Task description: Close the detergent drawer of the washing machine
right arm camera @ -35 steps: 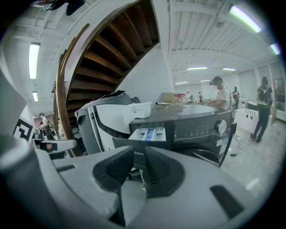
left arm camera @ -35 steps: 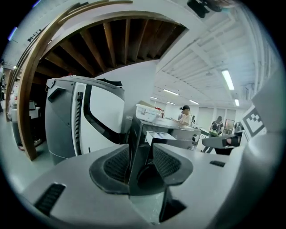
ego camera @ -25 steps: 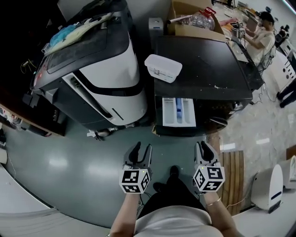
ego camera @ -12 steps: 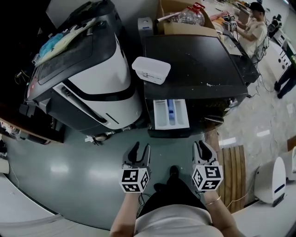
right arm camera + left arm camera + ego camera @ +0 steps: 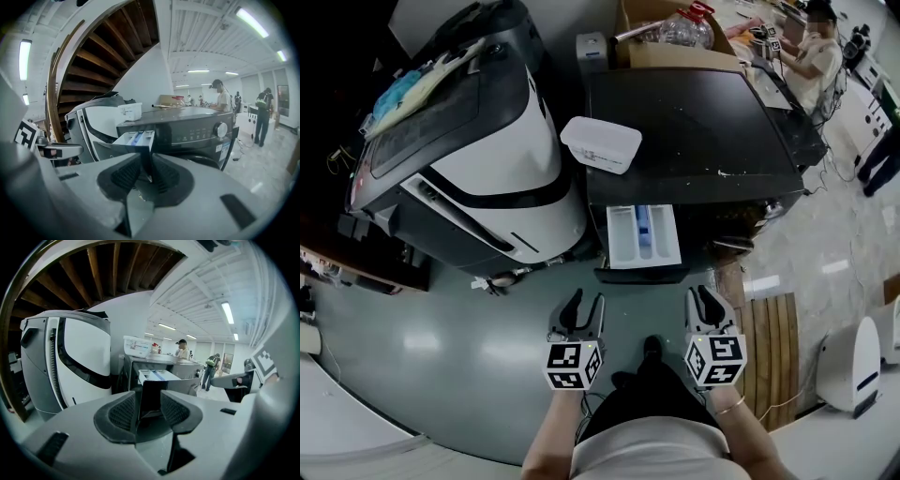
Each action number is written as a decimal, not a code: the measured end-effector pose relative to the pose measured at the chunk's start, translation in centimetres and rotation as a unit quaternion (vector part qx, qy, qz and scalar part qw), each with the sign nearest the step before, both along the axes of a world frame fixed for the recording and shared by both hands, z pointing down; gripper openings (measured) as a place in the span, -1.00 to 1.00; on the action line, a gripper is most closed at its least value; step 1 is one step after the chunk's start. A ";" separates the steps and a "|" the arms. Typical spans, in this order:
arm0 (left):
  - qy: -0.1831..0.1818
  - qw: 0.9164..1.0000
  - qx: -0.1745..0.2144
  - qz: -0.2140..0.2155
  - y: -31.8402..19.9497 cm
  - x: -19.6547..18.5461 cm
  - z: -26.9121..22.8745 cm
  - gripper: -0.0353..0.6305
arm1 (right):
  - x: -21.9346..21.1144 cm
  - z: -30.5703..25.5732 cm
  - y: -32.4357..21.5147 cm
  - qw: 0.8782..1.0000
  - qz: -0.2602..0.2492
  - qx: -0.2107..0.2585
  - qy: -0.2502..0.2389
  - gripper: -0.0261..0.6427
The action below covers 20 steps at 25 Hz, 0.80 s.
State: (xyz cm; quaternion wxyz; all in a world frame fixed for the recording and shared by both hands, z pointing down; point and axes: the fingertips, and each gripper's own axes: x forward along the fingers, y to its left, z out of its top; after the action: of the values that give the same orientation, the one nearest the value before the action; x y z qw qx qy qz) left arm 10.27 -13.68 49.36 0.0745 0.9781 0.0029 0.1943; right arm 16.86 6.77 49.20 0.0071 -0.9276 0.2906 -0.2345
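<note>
The dark washing machine [image 5: 703,122] stands ahead of me, its white detergent drawer [image 5: 642,236] pulled out at the front left, with a blue insert inside. Both grippers hang low over the floor, short of the drawer and apart from it. My left gripper [image 5: 584,307] is below and left of the drawer, open and empty. My right gripper [image 5: 709,302] is below and right of it, narrowly open and empty. The drawer [image 5: 157,376] shows past the left gripper [image 5: 149,399] in the left gripper view. In the right gripper view the drawer [image 5: 136,139] lies straight beyond the right gripper [image 5: 146,171].
A white plastic tub [image 5: 600,143] sits on the washer's top left corner. A white and black machine [image 5: 487,159] stands close on the left. A cardboard box [image 5: 675,47] is behind. A person [image 5: 811,56] works at far right. A wooden slat mat [image 5: 766,342] lies on the floor.
The head view has shifted, so the washer and drawer sit further left and slightly lower in the picture. Both grippers hold about the same place, still empty.
</note>
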 end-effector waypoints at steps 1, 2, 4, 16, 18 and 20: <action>-0.002 1.000 0.000 0.001 0.0 0.2 0.2 -0.45 | 0.1 0.2 0.0 1.000 -0.001 0.000 -0.002 -0.73; -0.003 1.000 -0.001 0.002 0.1 0.4 0.4 -0.45 | 0.1 0.4 -0.1 1.000 -0.003 -0.001 -0.004 -0.73; -0.007 1.000 -0.001 0.006 0.2 0.8 0.7 -0.45 | 0.3 0.9 -0.1 1.000 -0.004 -0.004 -0.008 -0.73; -0.039 0.999 0.000 0.018 0.4 2.5 3.2 -0.42 | 1.5 3.4 -0.9 0.999 -0.021 -0.023 -0.031 -0.73; -0.043 0.999 -0.002 0.020 0.4 2.7 3.6 -0.42 | 1.6 3.7 -1.1 0.999 -0.027 -0.027 -0.035 -0.73; -0.047 0.999 -0.004 0.022 0.6 3.0 3.9 -0.42 | 1.7 4.1 -1.3 0.998 -0.032 -0.031 -0.040 -0.73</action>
State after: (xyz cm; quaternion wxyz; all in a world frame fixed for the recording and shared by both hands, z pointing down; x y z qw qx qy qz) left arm 13.22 -13.12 53.22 0.0741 0.9672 0.0221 0.2419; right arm 18.57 5.48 53.31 -0.0174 -0.9076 0.3122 -0.2801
